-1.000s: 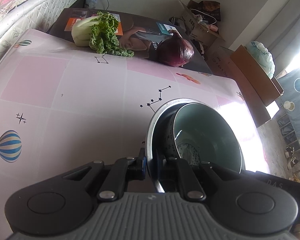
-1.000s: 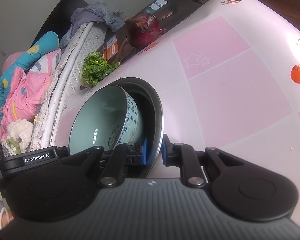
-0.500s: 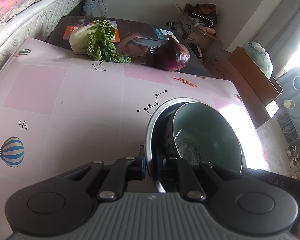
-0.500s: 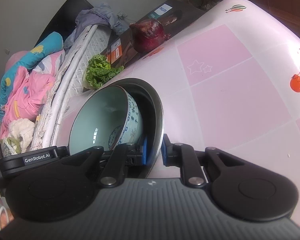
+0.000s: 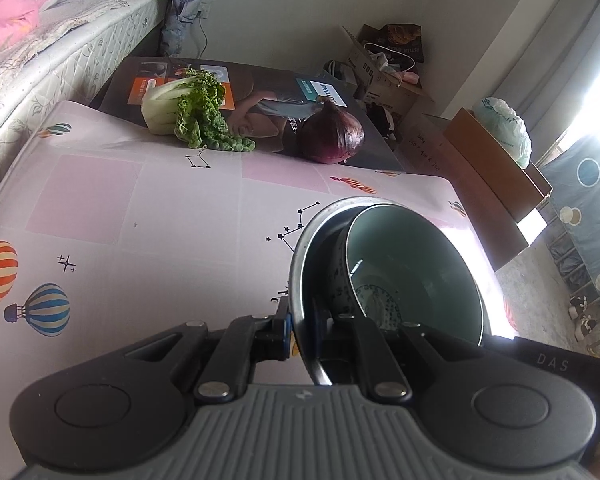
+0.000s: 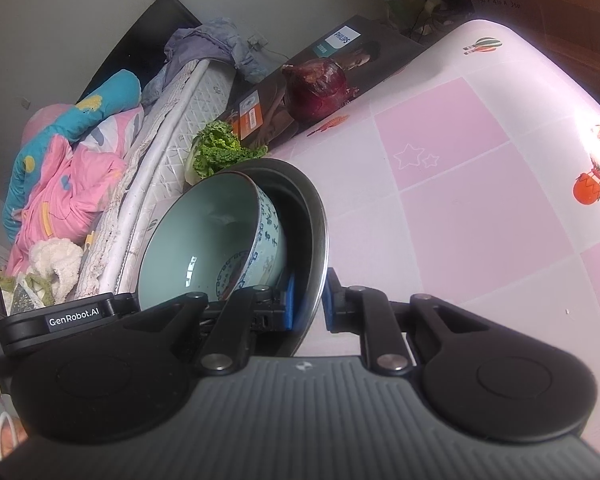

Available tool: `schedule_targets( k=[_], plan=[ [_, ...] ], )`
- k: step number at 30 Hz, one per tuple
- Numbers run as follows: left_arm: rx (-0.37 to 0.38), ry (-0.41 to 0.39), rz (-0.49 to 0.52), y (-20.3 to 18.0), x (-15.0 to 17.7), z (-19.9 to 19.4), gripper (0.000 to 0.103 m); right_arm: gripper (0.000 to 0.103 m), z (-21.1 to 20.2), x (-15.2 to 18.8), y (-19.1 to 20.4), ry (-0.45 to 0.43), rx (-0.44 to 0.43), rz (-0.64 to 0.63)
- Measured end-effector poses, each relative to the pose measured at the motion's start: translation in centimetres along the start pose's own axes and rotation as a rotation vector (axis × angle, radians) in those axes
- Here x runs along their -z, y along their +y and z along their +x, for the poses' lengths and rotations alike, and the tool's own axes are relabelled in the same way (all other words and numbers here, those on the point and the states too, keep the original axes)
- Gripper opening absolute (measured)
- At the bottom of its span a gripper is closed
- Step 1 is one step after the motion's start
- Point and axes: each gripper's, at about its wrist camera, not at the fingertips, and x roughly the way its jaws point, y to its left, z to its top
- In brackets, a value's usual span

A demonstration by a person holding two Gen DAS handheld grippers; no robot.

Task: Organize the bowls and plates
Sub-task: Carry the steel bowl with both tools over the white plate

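1. Left gripper (image 5: 302,326): clenched on the near-left rim of the round stainless-steel basin (image 5: 300,248), one finger outside the wall and one inside.
2. Right gripper (image 6: 309,304): clenched on the opposite rim of the same steel basin (image 6: 318,220); blue pads (image 6: 288,300) sit either side of the metal edge.
3. Task item: the pale green ceramic bowl with blue patterned exterior (image 6: 216,236) is nested inside the basin, leaning against its wall. The left view shows the same bowl (image 5: 404,264) tilted within the basin.
4. Position: the basin appears tilted and carried between both grippers above the pink patterned tablecloth (image 5: 140,240). Whether its base touches the table cannot be told.
5. Surroundings: a leafy green cabbage (image 5: 188,108) and a red onion (image 5: 332,136) rest at the far edge of the table, against a dark printed carton (image 5: 268,84). A mattress with bedding (image 6: 100,152) lies at the left.
6. Progress, judged: bowl-in-basin stacking is done. Remaining: set the stack down at its intended spot and release both grippers. No plates or other bowls are visible, so further items cannot be confirmed.
7. Risk, judged: the leaning bowl could slide or clatter if the basin tilts further.
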Motion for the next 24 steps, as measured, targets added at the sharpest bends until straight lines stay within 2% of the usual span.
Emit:
schedule_targets(
  k=[7,14,24],
  plan=[
    [0.046,-0.034,-0.015,0.0,2.2,-4.8,0.009,0.014,-4.2,2.5,2.0,0.007,-0.004,-0.019],
    [0.052,-0.039,-0.01,0.3,6.2,-8.8,0.009,0.014,-8.2,7.3,3.0,0.027,-0.019,-0.031],
    [0.033,0.023,-0.026,1.5,11.3,-10.5,0.01,0.014,-10.0,13.3,3.0,0.102,0.003,-0.038]
  ],
)
